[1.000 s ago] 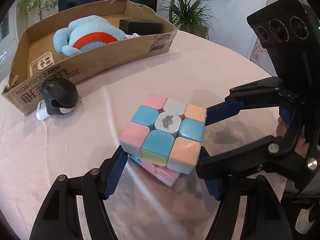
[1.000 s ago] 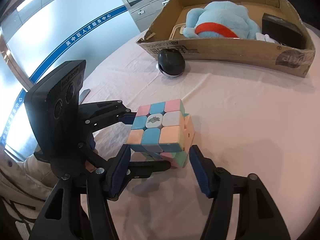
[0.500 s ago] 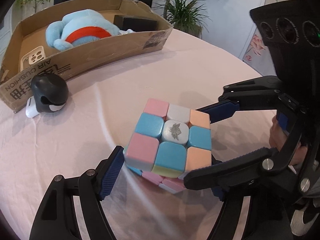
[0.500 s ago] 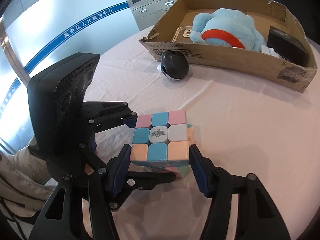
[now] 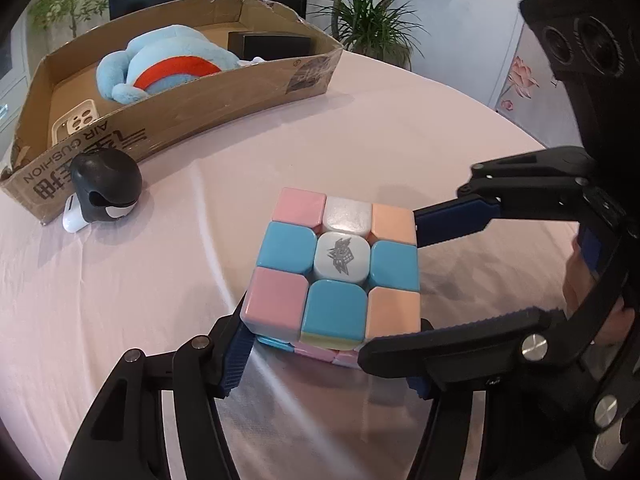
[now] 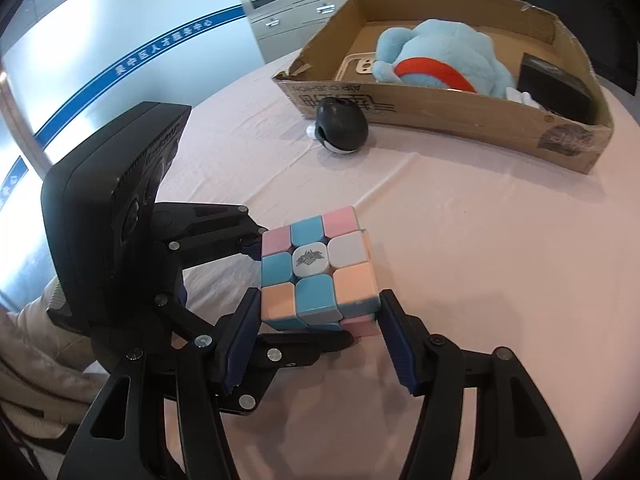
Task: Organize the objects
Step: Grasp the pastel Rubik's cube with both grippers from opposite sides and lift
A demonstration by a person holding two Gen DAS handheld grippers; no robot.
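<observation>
A pastel puzzle cube (image 5: 336,268) with a misaligned lower layer is held above the pink tablecloth. My left gripper (image 5: 328,364) grips its lower part from the near side. My right gripper (image 6: 318,328) closes on the cube (image 6: 316,268) from its own side, fingers (image 5: 460,220) crossing the left gripper's. A cardboard box (image 5: 192,100) at the back holds a blue plush toy (image 5: 168,68), a phone (image 5: 74,120) and a black box (image 5: 272,44).
A black earbud case (image 5: 106,184) with a white earbud (image 5: 74,216) lies in front of the box's left end, also in the right wrist view (image 6: 342,128). The round table's edge (image 5: 520,132) curves at right. Potted plants stand behind.
Both grippers have closed in on the cube and lifted it slightly; the cube has turned so its top face sits squarer between the fingers.
</observation>
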